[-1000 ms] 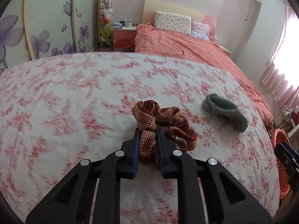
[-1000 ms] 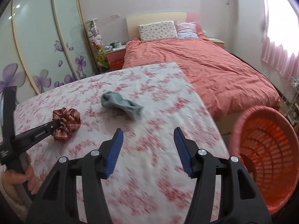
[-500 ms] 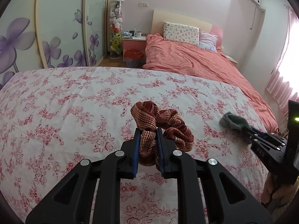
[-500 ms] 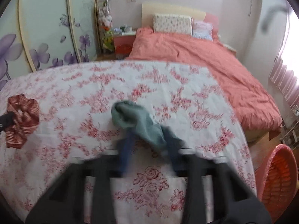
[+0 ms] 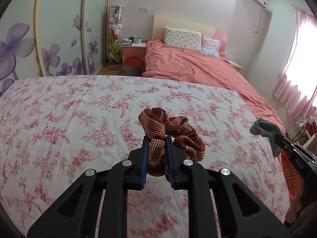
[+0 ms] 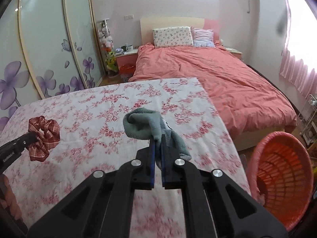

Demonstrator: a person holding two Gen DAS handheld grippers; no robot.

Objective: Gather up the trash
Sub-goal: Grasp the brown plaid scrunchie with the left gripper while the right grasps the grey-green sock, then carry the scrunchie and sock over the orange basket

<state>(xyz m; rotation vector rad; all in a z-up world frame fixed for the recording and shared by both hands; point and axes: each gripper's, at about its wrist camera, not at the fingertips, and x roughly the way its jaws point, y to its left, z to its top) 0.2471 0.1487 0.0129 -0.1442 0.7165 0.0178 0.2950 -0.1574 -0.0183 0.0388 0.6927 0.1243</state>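
Observation:
My left gripper is shut on a red-and-tan striped scrunchie, held above the floral sheet. In the right wrist view the same scrunchie hangs from the left gripper's tip at the left edge. My right gripper is shut on a grey-green sock, lifted off the sheet. The left wrist view shows that sock dangling from the right gripper at the far right. An orange slatted basket stands on the floor to the right of the sheeted surface.
Behind the floral surface lies a bed with a salmon duvet and pillows. A pink nightstand with a small bin sits by it. Wardrobe doors with purple flowers line the left. Pink curtains hang at right.
My right gripper closed on the sock and lifted it off the sheet. My left gripper rose with the scrunchie still in its jaws.

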